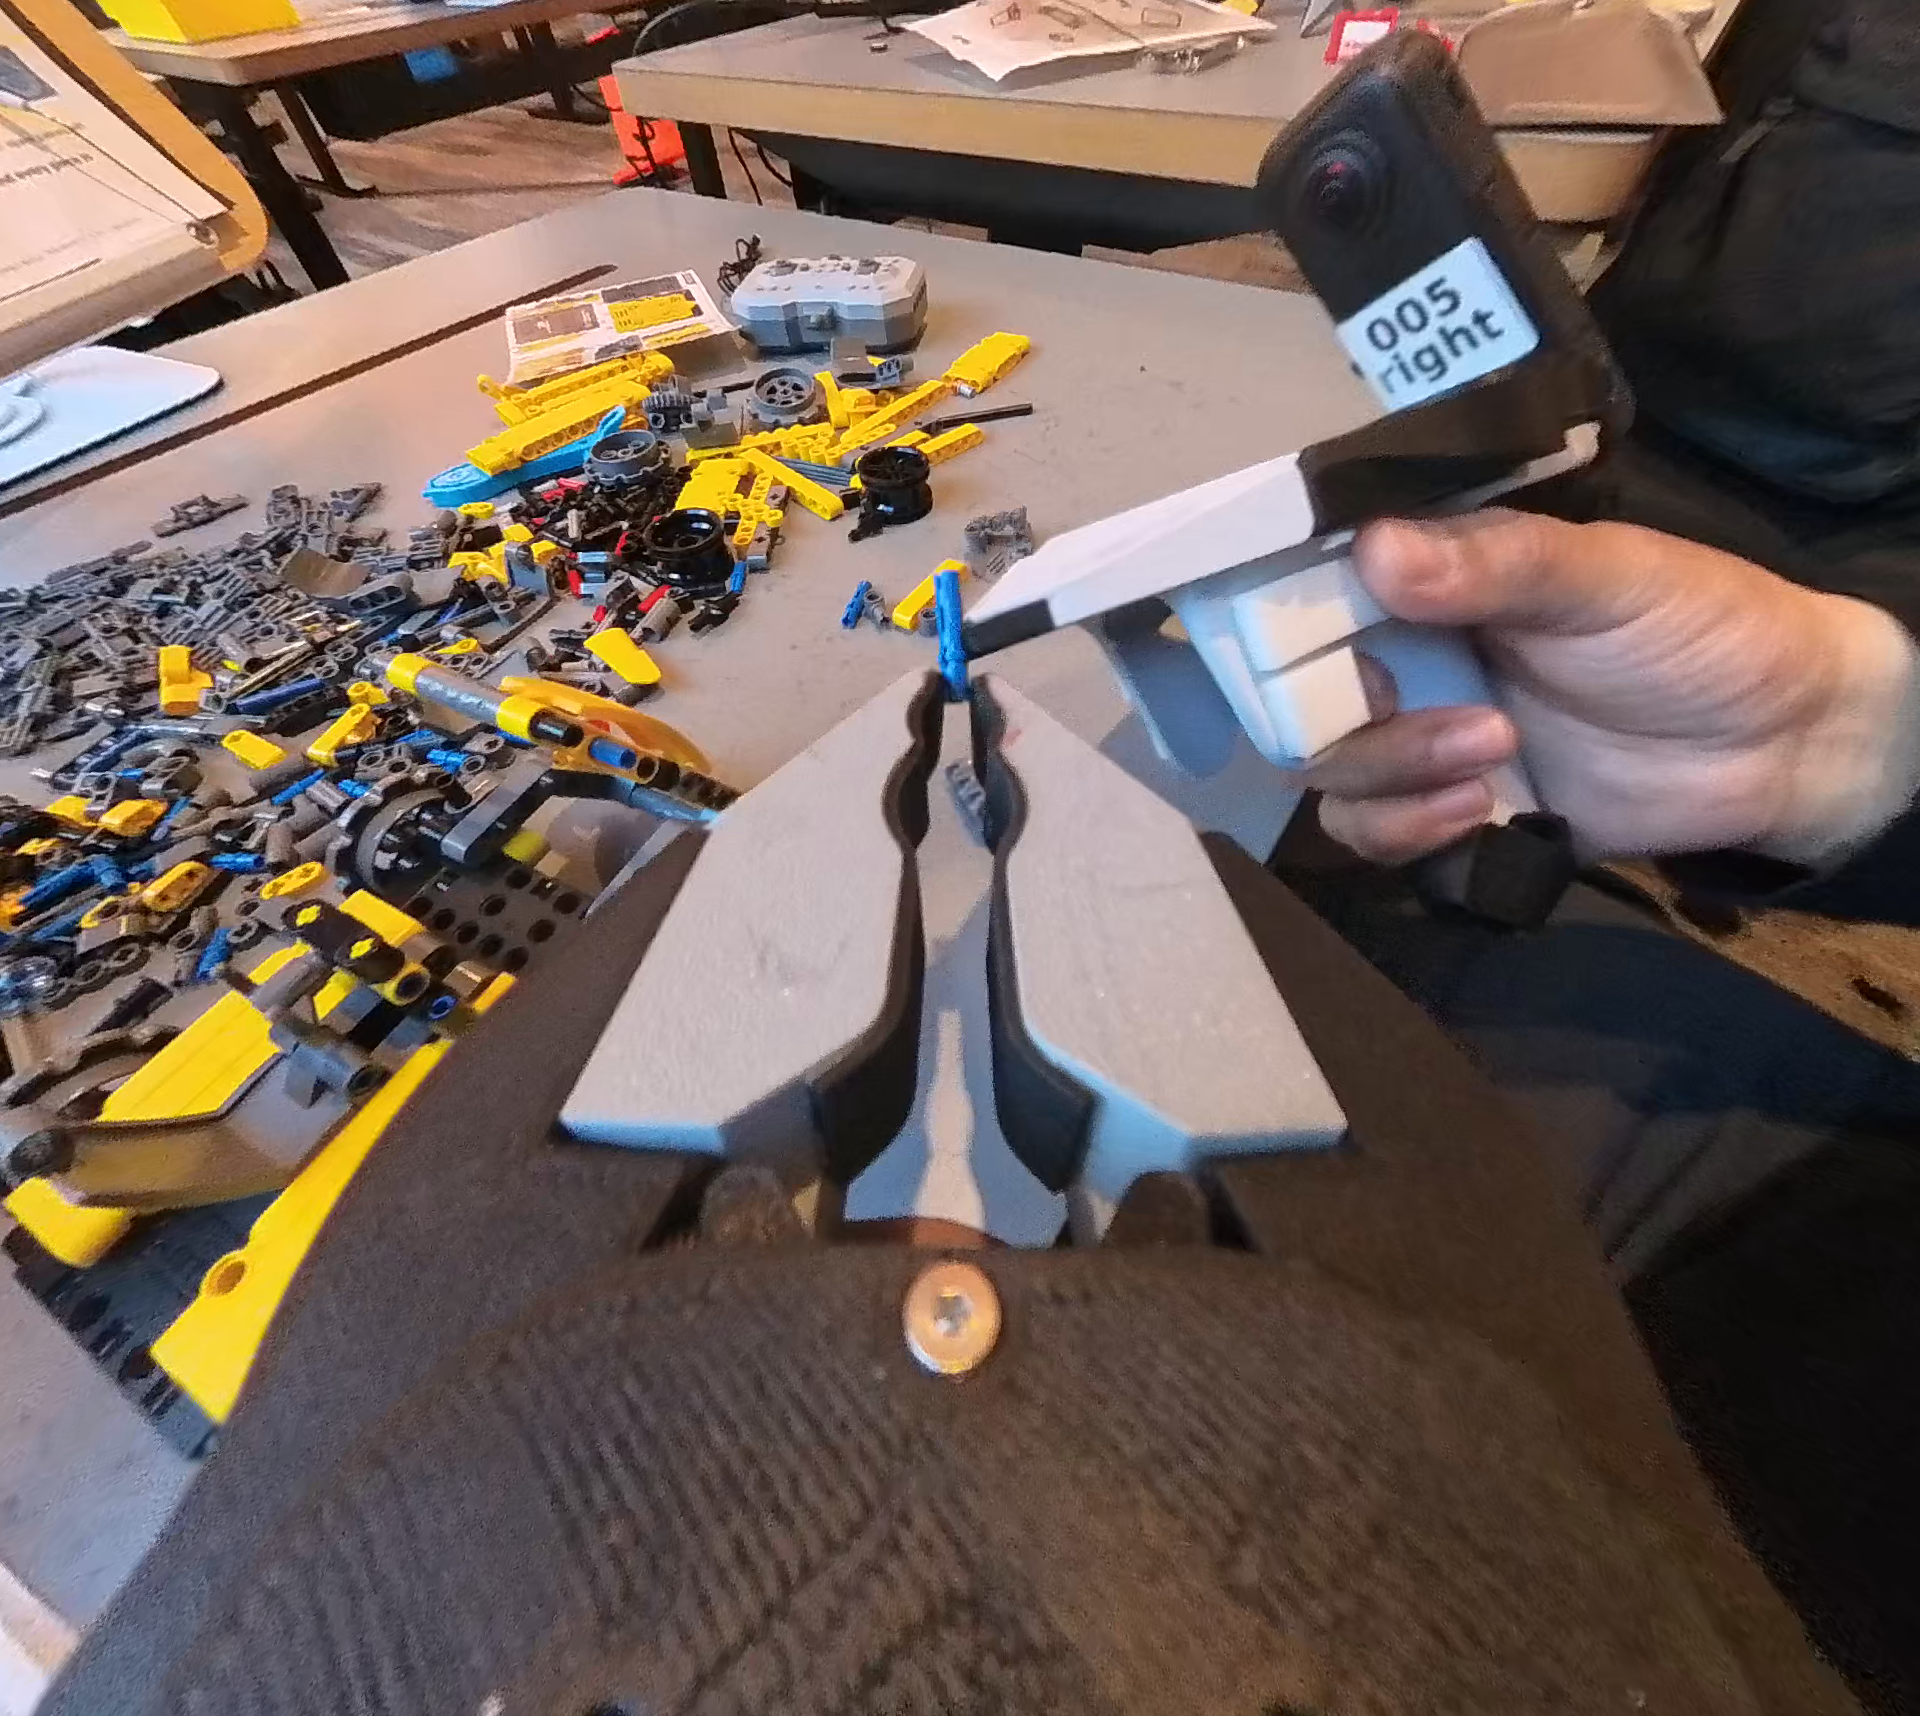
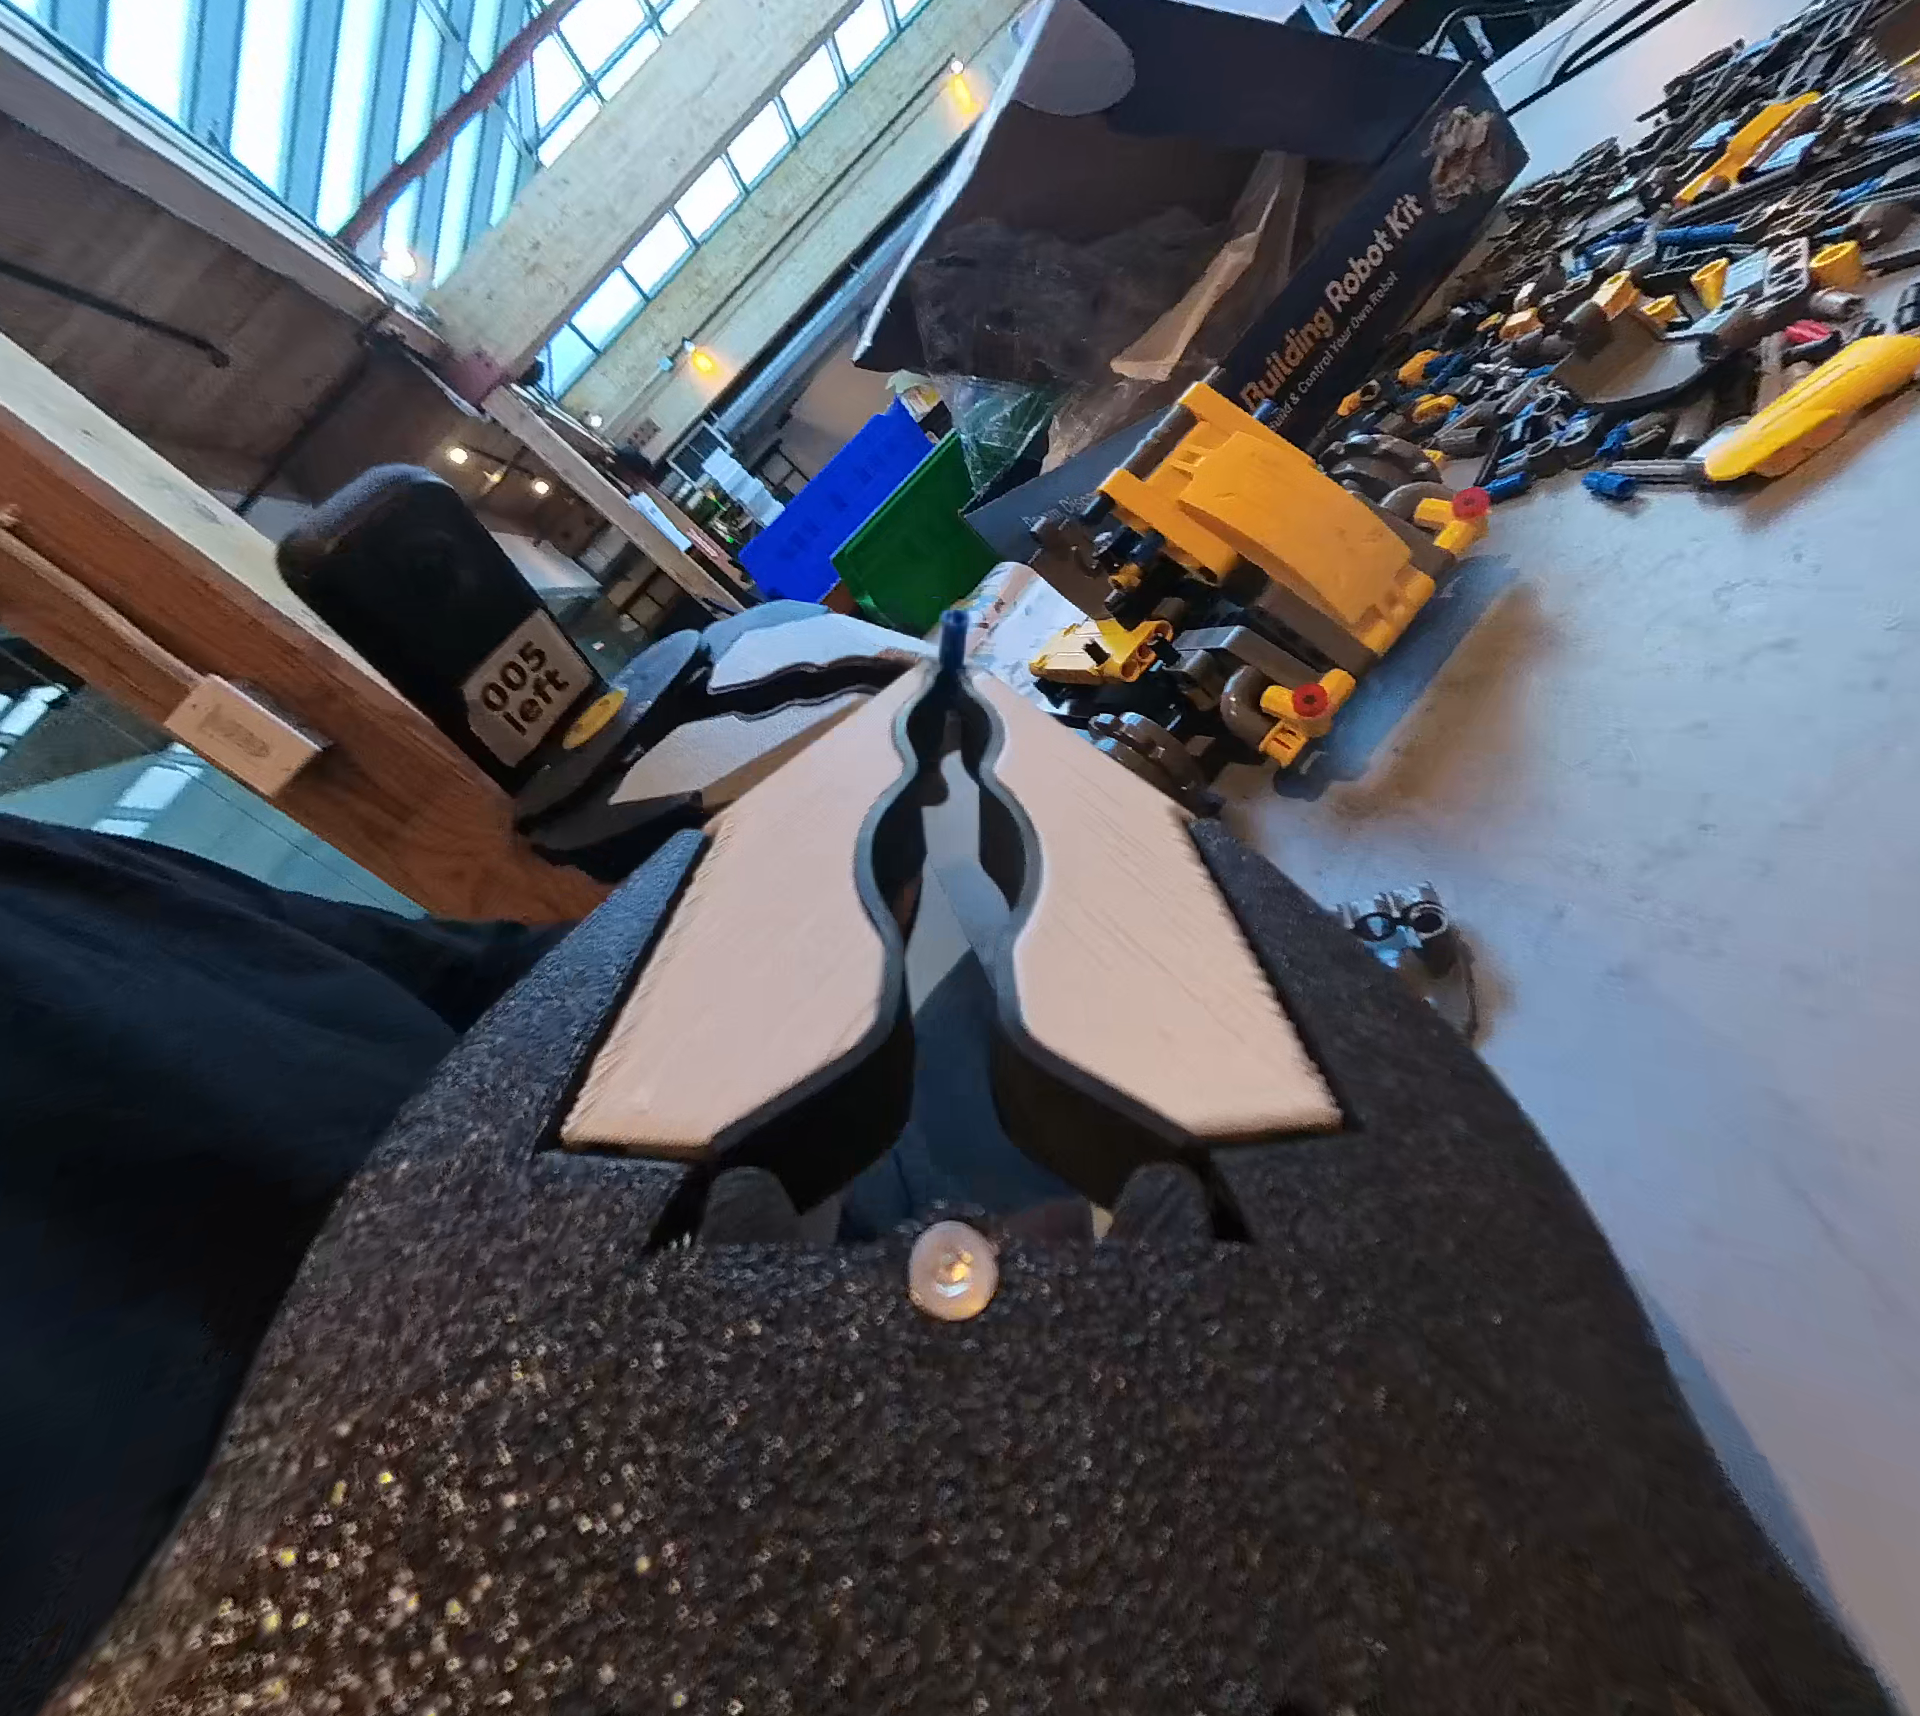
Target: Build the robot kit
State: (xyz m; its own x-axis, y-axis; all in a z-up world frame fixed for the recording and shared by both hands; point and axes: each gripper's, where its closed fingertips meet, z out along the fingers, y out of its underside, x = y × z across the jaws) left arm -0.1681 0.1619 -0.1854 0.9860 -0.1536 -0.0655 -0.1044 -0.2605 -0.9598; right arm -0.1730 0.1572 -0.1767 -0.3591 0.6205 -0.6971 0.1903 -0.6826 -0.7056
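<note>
Left hand-held gripper and right hand-held gripper both pinched on blue pin; yellow model part-built, loose bricks strewn over tabletop.

We see a small blue peg pinched at the tips of our left gripper – it stands almost straight up. Our right gripper comes in from the side and its tips close on the same peg – both hold it above the grey table.
</note>
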